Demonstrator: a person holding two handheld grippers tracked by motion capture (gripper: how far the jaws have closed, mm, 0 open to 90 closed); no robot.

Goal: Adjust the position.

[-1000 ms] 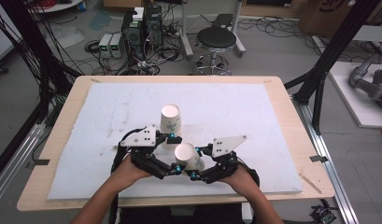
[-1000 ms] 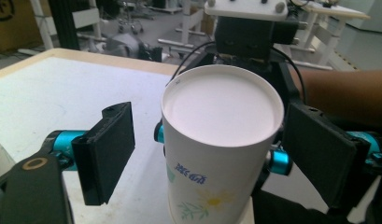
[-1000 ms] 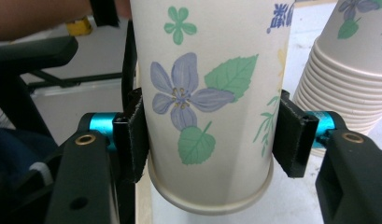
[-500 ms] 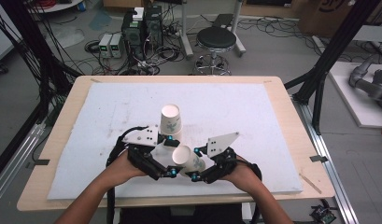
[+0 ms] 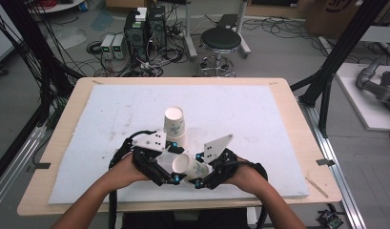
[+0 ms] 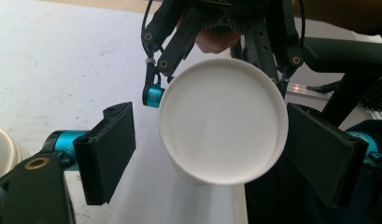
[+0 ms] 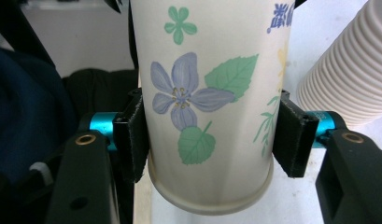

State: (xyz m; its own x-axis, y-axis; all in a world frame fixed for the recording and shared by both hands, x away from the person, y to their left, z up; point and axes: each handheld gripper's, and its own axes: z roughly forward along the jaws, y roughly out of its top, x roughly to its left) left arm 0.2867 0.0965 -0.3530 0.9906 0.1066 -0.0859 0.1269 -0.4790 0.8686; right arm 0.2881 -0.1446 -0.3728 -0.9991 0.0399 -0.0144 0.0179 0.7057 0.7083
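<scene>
My right gripper (image 7: 212,135) is shut on a flowered paper cup (image 7: 202,93), its pads pressing both sides of the wall. In the high view that cup (image 5: 188,166) lies level above the mat's front, between my right gripper (image 5: 198,170) and my left gripper (image 5: 173,164). Its round white end (image 6: 221,121) sits between the jaws of my left gripper (image 6: 214,154). Those jaws have just been closing, but the left pad still stands clear of the rim. A stack of upside-down paper cups (image 5: 176,125) stands just behind the grippers.
A white foam mat (image 5: 259,124) covers most of the wooden table (image 5: 68,114). The stack's ribbed rims (image 7: 347,79) are close to my right jaw. A stool (image 5: 220,40) and computer boxes (image 5: 145,28) stand on the floor beyond the far edge.
Both hands have shifted only slightly near the front edge. The flowered cup stays in the right gripper, and the stack has not moved.
</scene>
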